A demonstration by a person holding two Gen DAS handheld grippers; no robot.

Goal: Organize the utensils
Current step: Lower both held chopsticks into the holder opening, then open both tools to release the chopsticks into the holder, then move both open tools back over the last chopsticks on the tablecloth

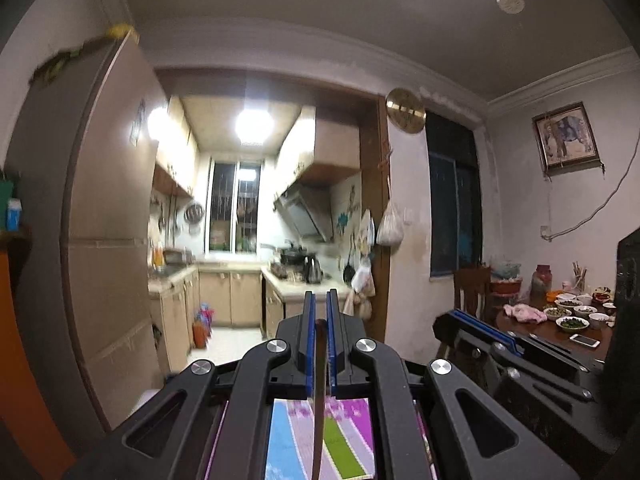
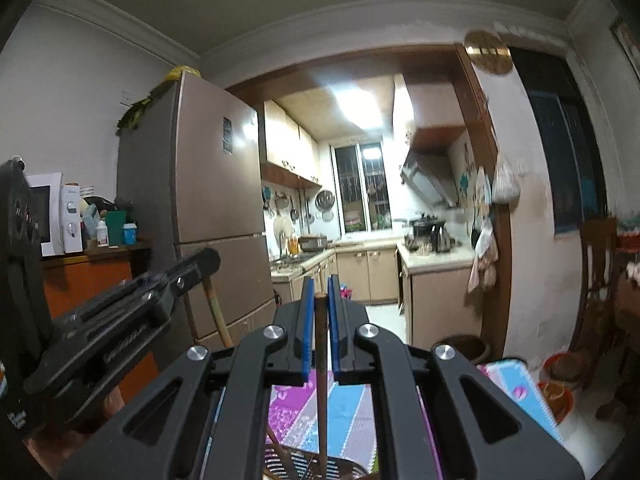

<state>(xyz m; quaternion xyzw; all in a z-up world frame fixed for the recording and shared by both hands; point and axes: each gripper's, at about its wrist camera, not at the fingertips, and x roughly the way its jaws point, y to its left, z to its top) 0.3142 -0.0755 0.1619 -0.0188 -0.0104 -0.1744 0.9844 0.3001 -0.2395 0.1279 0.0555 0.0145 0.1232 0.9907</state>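
So both grippers are up off the floor and pointed toward the kitchen doorway (image 1: 264,200). Our left gripper (image 1: 320,312) has its blue pads (image 1: 308,344) pinched on a thin flat wooden utensil (image 1: 319,392), seen edge-on, that runs down between the fingers toward the colourful foam floor mat (image 1: 344,436). Can't tell what kind of utensil it is from this angle, spatula handle maybe.

Our right gripper (image 2: 320,300) is clamped on a brown chopstick-like stick (image 2: 321,360); its squared top pokes up just above the pads and the rest hangs down to a dark slatted basket (image 2: 304,466) at the bottom of the right wrist view. Whether the tip is touching the basket, we can't tell. A second brownish stick (image 2: 280,450) leans in the basket just left of it.

In the right wrist view the left gripper's body shows up on the left side, with the wooden handle (image 2: 216,312) dropping down from it in front of the fridge (image 2: 216,208). In the left wrist view the right gripper (image 1: 476,322) sits off to the right, near a dining table (image 1: 560,332) holding small bowls of greens (image 1: 573,323), a phone (image 1: 585,340) and a pink cloth (image 1: 524,313).

Also around: a white microwave (image 2: 44,216) on an orange cabinet (image 2: 92,280), and a gold wall clock (image 1: 405,110) beside the doorway.
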